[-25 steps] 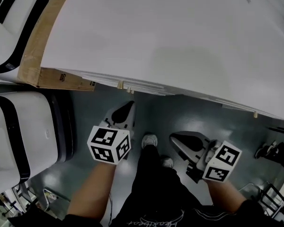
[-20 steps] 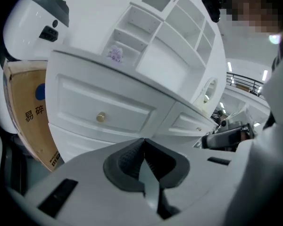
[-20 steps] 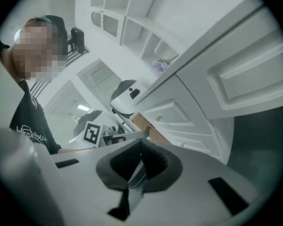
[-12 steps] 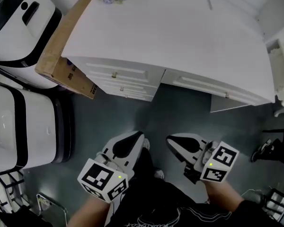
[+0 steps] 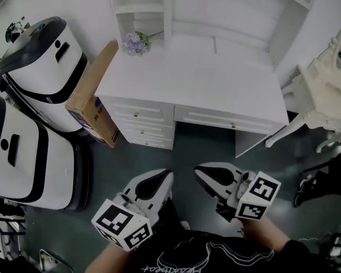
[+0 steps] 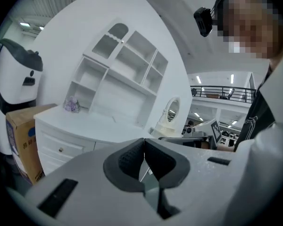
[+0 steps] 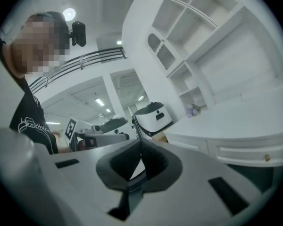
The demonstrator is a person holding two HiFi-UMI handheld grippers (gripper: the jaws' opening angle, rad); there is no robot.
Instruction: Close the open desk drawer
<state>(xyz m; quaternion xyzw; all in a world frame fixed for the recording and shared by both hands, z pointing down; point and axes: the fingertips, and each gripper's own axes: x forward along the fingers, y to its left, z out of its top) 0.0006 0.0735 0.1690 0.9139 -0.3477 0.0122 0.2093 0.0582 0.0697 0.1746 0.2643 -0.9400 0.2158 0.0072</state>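
The white desk (image 5: 199,81) with its hutch stands across the top of the head view. A stack of drawers (image 5: 139,124) sits under its left part and a wide centre drawer (image 5: 230,122) with a small knob under the middle. All the fronts look about flush from here. My left gripper (image 5: 161,179) and right gripper (image 5: 200,172) hang side by side over the grey floor, well short of the desk, both shut and holding nothing. In the left gripper view the shut jaws frame the desk (image 6: 80,126); the right gripper view shows the centre drawer (image 7: 252,150).
Two large white-and-black machines (image 5: 42,67) (image 5: 23,152) stand left of the desk, with a cardboard box (image 5: 94,98) leaning between them and it. Purple flowers (image 5: 135,41) sit on the desk's back left corner. An ornate white stand (image 5: 321,104) and dark shoes (image 5: 310,183) are at the right.
The view has drawn back from the desk, so its whole top and hutch now show. Both grippers stayed low and shut, the left one drifting slightly down and right.
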